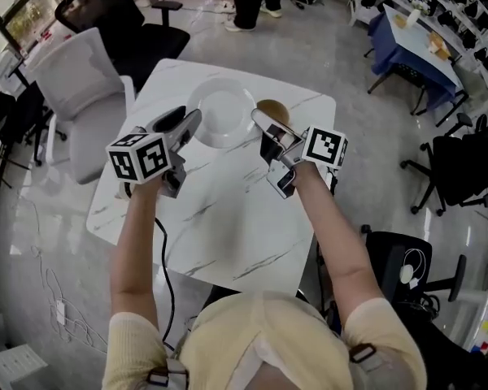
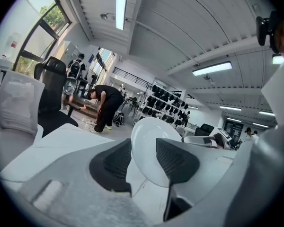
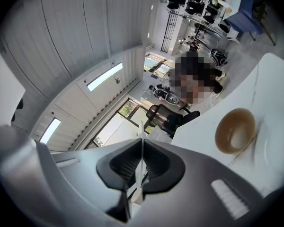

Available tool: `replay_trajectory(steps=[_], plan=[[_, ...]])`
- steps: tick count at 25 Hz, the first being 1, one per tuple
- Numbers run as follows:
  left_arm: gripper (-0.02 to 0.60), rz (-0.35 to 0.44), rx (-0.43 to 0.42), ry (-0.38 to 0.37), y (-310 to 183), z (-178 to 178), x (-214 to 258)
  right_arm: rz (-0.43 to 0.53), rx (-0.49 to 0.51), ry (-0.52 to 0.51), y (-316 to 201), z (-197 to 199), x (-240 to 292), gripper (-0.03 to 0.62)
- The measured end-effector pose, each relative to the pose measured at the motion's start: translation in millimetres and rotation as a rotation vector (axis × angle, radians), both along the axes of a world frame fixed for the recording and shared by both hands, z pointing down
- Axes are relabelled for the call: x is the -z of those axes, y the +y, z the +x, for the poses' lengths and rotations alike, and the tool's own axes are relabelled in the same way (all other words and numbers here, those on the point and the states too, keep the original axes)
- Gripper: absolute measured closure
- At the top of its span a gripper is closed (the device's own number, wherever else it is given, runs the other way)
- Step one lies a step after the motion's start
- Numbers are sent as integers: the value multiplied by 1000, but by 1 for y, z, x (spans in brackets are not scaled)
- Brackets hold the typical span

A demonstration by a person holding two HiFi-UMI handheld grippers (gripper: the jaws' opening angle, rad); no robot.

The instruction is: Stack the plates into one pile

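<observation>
White plate (image 1: 221, 114) glossy, round; left gripper (image 1: 193, 125), right gripper (image 1: 259, 120) each clamped on thin rim; veined marble table (image 1: 228, 218) beneath.

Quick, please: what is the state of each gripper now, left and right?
The left gripper is closed on a white plate.
The right gripper is closed on a thin white plate, seen edge-on between its fingers.
</observation>
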State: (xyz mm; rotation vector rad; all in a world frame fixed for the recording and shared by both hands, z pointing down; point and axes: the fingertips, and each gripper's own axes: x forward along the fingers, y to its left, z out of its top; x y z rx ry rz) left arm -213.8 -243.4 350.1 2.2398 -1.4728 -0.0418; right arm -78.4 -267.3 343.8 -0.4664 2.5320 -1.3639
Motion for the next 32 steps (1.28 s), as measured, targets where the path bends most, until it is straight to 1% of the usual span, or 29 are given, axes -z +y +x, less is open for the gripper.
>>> replay_trajectory(steps=[2,5,8,11,15,18,25,32], plan=[[422,-5,-35,3,-8,23,-2,7,-37,13,-6,24,0,579],[422,-15,-80,15,-19,56,-6,-14,-88,15,-12,58,-5,579],[422,-23,-117,31,-29,85,-11,-2,-134,40,-20,88,-10,579],[422,-29,-146,39,-37,111,-18,-38,-173,31,-25,114,-20,579],[422,-55,-174,34,-45,144,-34,-57,-216,54,-29,147,-34,579],[422,-80,-184,45,-49,164,-49,-90,-240,59,-31,166,-47,579],[422,-127,-206,39,-55,201,-82,-147,-282,94,-34,204,-81,578],[422,-203,-210,-22,-52,231,-125,-213,-308,147,-33,233,-120,577]])
